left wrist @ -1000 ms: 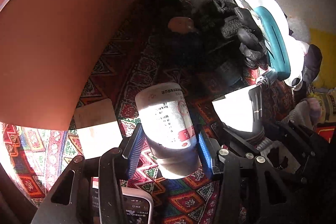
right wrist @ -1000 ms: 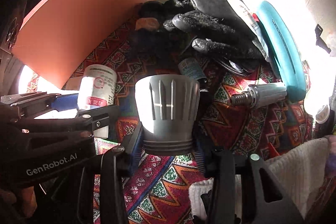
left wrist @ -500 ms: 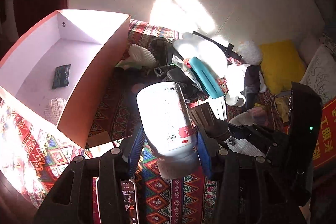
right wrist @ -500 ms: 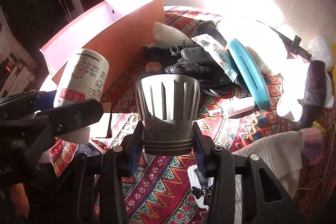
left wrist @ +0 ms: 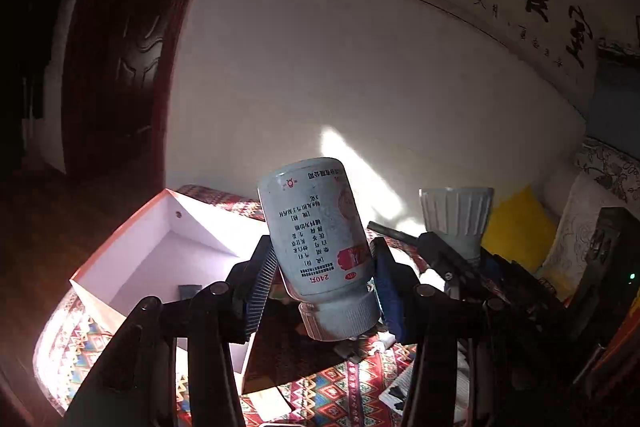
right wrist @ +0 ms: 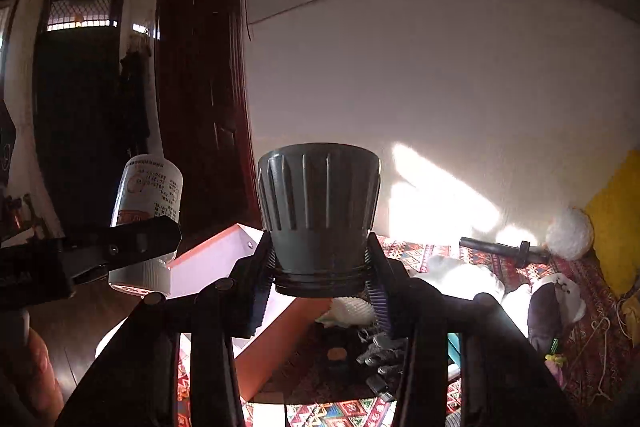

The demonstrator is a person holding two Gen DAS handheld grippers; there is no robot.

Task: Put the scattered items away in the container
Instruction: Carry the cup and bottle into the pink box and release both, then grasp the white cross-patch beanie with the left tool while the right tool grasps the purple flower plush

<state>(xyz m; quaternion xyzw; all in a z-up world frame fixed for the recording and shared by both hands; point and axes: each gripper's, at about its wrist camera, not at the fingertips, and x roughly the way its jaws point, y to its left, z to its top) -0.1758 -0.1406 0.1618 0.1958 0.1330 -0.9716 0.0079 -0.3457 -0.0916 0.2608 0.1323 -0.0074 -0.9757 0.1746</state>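
My left gripper is shut on a white pill bottle with printed label, cap toward the camera, held high in the air. The bottle also shows in the right wrist view. My right gripper is shut on a grey ribbed flared cap, also lifted; it shows in the left wrist view. The orange box with white inside lies below and left; a small dark item rests in it. The box also shows in the right wrist view.
A patterned red cloth covers the surface. Black gloves, a white mesh item, a black handle, a white fluffy ball and a yellow cushion lie to the right. A wall stands behind.
Both grippers have risen and tilted up with their objects. The views now show the wall and door instead of the cloth and clutter. The box sits lower in view.
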